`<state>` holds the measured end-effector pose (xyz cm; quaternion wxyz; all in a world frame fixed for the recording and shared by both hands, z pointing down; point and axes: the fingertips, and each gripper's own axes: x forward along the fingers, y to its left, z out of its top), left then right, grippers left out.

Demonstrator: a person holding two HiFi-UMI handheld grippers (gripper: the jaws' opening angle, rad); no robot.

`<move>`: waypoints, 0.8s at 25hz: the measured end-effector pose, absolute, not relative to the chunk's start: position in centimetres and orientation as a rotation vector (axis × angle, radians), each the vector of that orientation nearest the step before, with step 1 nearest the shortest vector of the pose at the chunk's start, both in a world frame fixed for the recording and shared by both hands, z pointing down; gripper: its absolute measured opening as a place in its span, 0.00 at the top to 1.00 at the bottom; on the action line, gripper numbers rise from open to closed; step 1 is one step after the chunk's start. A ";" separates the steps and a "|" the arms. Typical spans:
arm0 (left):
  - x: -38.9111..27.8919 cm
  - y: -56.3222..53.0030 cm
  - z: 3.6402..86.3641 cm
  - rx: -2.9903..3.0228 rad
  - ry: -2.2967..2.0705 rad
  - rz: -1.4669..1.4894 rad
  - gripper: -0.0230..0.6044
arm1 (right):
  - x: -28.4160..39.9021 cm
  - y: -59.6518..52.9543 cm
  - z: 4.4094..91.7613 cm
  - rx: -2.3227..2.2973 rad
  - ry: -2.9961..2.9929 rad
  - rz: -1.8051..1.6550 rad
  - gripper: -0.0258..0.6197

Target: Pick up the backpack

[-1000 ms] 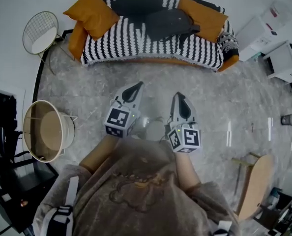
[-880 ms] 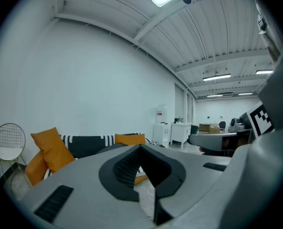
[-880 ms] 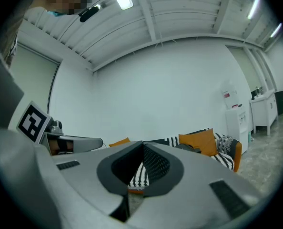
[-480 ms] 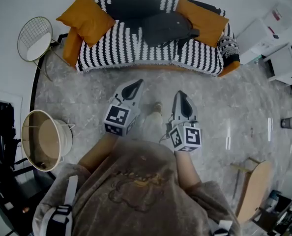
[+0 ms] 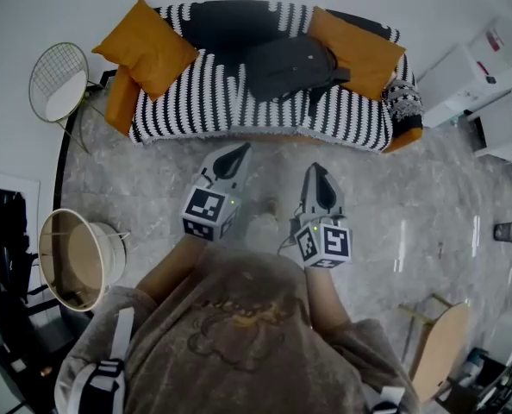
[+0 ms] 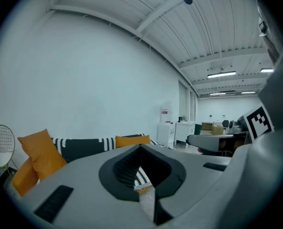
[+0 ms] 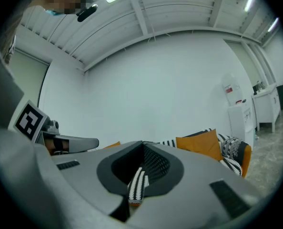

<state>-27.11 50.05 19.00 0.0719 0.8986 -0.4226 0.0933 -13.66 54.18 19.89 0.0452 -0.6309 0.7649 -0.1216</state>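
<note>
The dark grey backpack point(image 5: 286, 63) lies on the seat of a black-and-white striped sofa point(image 5: 196, 102), between two orange cushions point(image 5: 148, 46). Both grippers are held out over the marble floor, short of the sofa and pointing at it. My left gripper point(image 5: 239, 152) is shut and empty; my right gripper point(image 5: 316, 170) is shut and empty too. In the left gripper view the shut left gripper point(image 6: 142, 149) faces the sofa point(image 6: 60, 144). In the right gripper view the right gripper point(image 7: 143, 145) hides most of the sofa; an orange cushion point(image 7: 198, 144) shows beside it.
A round wire side table point(image 5: 58, 80) stands left of the sofa. A pale round basket point(image 5: 75, 257) sits on the floor at my left. White cabinets point(image 5: 489, 84) stand at the right. A wooden stool point(image 5: 441, 343) and a small dark cup point(image 5: 503, 231) are at the right.
The person has walked towards the sofa: the basket and the floor have slid back in the head view. Both grippers went forward with the body and stayed shut.
</note>
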 end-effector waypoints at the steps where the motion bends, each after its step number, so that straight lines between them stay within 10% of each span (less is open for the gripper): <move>1: -26.7 49.1 18.9 2.697 -1.272 0.281 0.96 | -13.2 53.2 19.8 -1.924 2.336 -0.376 0.96; 20: -19.9 32.3 17.3 2.675 -1.394 0.195 0.96 | -6.8 36.0 19.7 -1.826 2.416 -0.402 0.96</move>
